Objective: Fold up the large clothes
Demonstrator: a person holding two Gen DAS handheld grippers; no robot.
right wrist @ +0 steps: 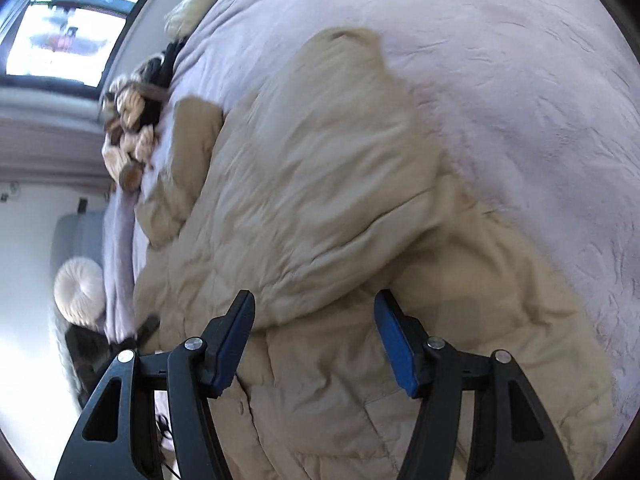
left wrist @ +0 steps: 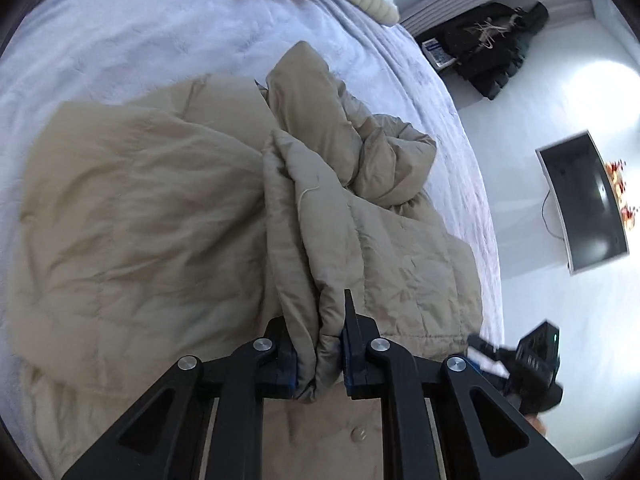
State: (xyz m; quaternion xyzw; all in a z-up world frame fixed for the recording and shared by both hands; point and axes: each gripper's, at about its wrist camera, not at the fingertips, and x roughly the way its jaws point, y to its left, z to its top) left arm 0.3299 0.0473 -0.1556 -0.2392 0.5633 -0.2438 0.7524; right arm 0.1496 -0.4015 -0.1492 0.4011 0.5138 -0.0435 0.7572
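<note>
Left wrist view: we see our left gripper (left wrist: 319, 354) clamped on a thick bunched edge of the coat (left wrist: 132, 216), the padded layers squeezed tight between the blue pads.
Right wrist view: our right gripper (right wrist: 316, 344) hangs just above the coat (right wrist: 320, 184) with its jaws wide apart and nothing between them.
Where the coat is: spread across the bed (left wrist: 120, 40), filling most of its near side; one end comes close to the bed's edge above the pale floor (left wrist: 560, 92).
What looks done: one panel appears drawn up and over toward the middle, and a sleeve (left wrist: 304, 92) lies doubled back on the body. We judge this an early fold, not a finished one.
What is left: the raised edge has yet to be laid flat, the bulging part by the sleeve needs smoothing, and the coat is far from a compact bundle. We put the task at under half done.
How the coat looks: beige, quilted and puffy, with stitched panels and soft creases. A snap button (left wrist: 359, 433) shows near our left gripper, and a thin light cord (left wrist: 308, 194) trails along the lifted fold.
How it should handle: bulky and springy, we reckon, so folds are likely to puff open unless pressed down.
Elsewhere: other garments (right wrist: 132, 120) are heaped at the bed's far edge, well apart from the coat.
</note>
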